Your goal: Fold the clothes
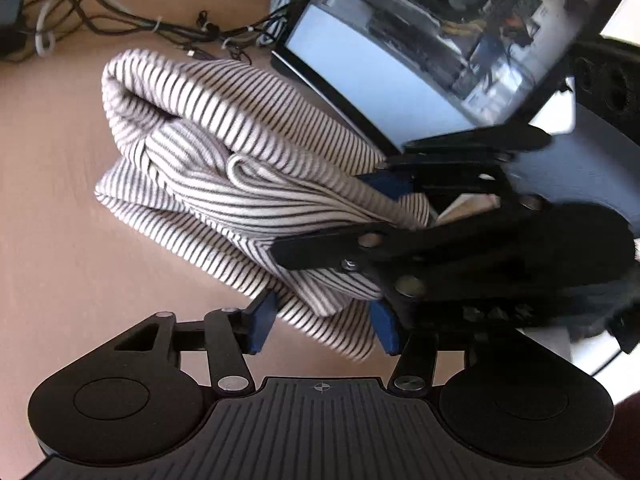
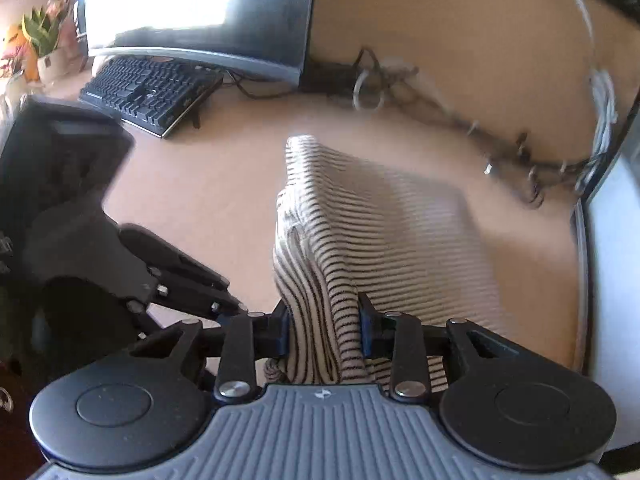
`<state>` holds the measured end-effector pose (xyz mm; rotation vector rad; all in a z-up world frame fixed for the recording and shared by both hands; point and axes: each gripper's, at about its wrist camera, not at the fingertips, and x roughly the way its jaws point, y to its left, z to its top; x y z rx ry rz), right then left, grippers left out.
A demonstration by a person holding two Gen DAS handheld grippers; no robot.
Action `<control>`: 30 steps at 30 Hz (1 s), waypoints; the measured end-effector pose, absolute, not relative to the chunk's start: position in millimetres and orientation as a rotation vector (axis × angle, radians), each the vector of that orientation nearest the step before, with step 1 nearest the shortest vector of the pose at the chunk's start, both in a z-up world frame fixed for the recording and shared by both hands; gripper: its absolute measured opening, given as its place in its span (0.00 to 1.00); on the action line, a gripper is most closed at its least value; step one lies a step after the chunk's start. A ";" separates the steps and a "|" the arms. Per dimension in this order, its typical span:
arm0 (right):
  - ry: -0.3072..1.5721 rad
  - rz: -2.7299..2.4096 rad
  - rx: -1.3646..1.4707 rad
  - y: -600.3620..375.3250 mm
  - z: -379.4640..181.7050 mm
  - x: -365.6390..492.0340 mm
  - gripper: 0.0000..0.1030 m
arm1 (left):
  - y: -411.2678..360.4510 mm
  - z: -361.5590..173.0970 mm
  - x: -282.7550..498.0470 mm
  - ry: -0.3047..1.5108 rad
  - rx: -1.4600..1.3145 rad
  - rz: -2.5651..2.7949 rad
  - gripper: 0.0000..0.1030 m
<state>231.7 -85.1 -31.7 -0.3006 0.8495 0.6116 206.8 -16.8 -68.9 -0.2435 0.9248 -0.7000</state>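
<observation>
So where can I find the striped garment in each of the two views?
Left wrist view: the striped garment is a folded bundle left of centre, running down to the lower middle.
Right wrist view: it is at centre, reaching the bottom.
Shared landmark: the cable tangle behind it.

Bright daylight, glaring monitor, fisheye edges, motion blur.
</observation>
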 end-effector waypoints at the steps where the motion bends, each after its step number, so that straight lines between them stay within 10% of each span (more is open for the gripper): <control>1: 0.849 0.610 -0.283 -86.0 -34.2 232.4 0.33 | -14.1 -67.9 207.2 0.931 -0.253 -0.686 0.59; 15: 0.847 0.646 -0.151 -93.7 -36.7 240.3 0.54 | 14.8 -34.4 192.0 0.849 -0.096 -0.568 0.80; 24: 0.737 0.636 -0.291 -57.4 -57.2 210.0 0.99 | 57.8 10.0 233.4 0.689 -0.415 -0.599 0.82; 30: 0.682 0.664 -0.334 -69.8 -43.0 202.3 1.00 | 25.3 -30.4 284.6 0.842 -0.447 -0.545 0.82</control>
